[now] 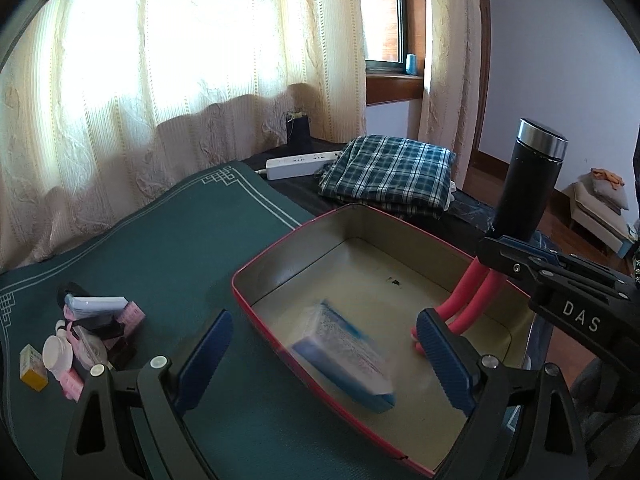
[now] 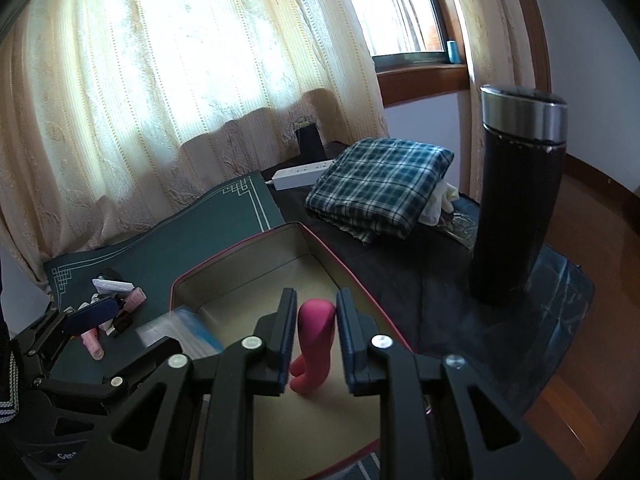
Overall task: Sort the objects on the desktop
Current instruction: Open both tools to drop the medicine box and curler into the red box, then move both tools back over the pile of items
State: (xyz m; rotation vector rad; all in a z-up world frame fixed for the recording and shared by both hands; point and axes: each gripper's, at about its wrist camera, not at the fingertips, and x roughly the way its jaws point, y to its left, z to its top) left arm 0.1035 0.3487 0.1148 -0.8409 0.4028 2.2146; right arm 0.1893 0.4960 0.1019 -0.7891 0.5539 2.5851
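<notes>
Blue-and-white box (image 1: 344,360) blurred between the wide-spread jaws of the left hand-held gripper (image 1: 324,356), untouched by either pad, apparently dropping into the near-left corner of the red-rimmed tin (image 1: 400,216). Light cardboard by the look of it, stiff enough to pinch across its flat faces; printing smeared, unreadable. Over at the tin's right side, right hand-held gripper (image 2: 313,338) narrowed around a pink looped object (image 2: 316,320); pads close, contact not clear. Looks rubbery, bendy, grippy: best taken at the thick top. "DAS" legible on the right tool's body. Small clutter (image 1: 84,336) heaped on the green surface (image 1: 168,248), far left; labels too small.
</notes>
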